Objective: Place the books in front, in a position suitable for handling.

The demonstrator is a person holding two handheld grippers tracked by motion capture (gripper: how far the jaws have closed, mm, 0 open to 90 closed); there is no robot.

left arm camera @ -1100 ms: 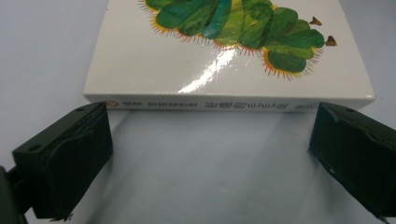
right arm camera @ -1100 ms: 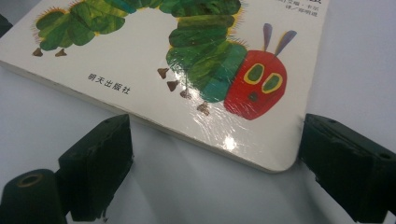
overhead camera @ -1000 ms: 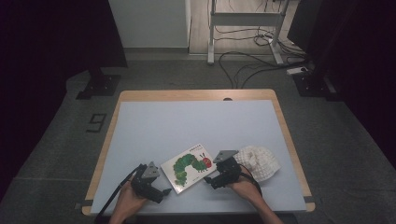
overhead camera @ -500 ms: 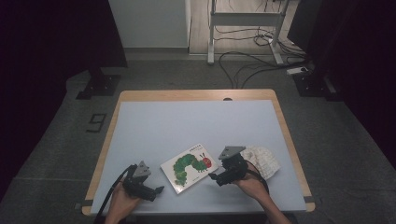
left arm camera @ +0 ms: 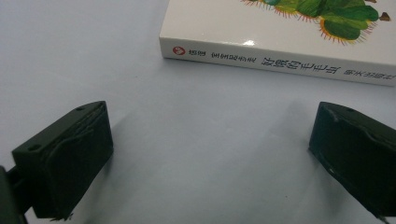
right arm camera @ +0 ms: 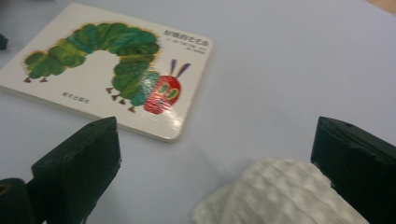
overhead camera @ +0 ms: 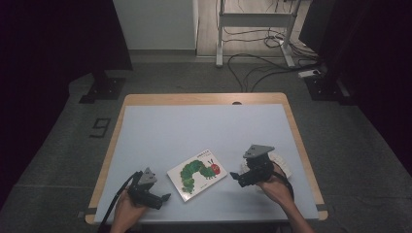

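Book [overhead camera: 197,174] between grippers, cloth [right arm camera: 280,196] — right edge

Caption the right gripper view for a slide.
Open right gripper above a white knitted cloth, caterpillar picture book lying closed beyond on the table.

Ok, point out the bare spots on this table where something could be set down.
The whole far half of the table is bare, from the book up to the far wooden edge, and so is the left side. The near strip is crowded: left hand-held gripper, book, right hand-held gripper and white cloth sit close together.
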